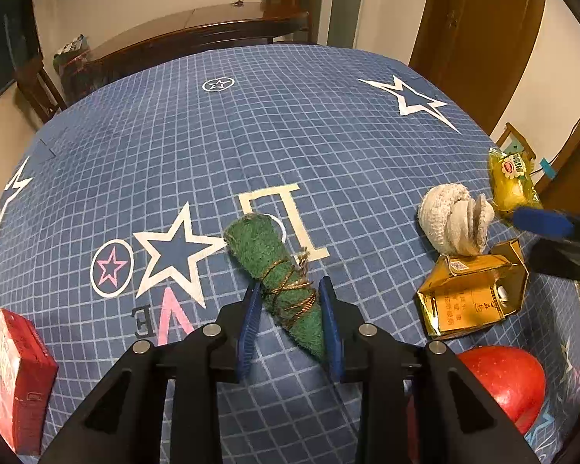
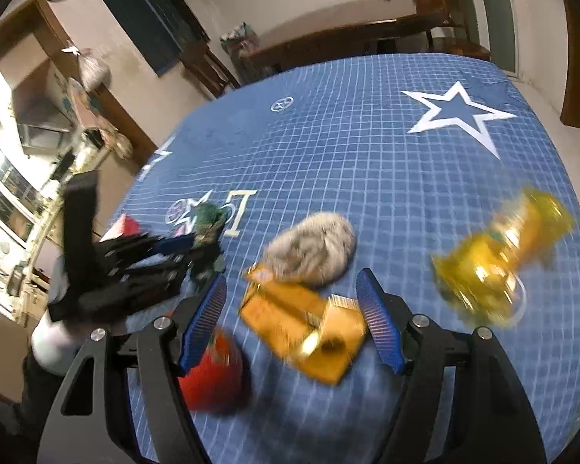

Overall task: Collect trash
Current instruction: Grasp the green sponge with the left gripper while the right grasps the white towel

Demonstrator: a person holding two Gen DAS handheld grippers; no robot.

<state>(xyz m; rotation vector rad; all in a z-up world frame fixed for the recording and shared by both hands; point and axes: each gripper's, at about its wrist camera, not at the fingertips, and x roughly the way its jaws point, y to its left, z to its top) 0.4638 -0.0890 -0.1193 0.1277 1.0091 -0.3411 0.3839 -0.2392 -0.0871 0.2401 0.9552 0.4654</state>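
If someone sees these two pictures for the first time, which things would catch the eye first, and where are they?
First the blue checked tablecloth with big white stars, which fills both views. Then the green rolled cloth tied with brown string, at the centre of the left wrist view, between the jaws of the left gripper. To its right lie a gold carton, torn open, a white rolled towel just behind it, and a red apple in the near corner.

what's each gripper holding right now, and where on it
The left gripper is shut on the green cloth roll, at its string-wrapped narrow end. The right gripper is open above the gold box, holding nothing.
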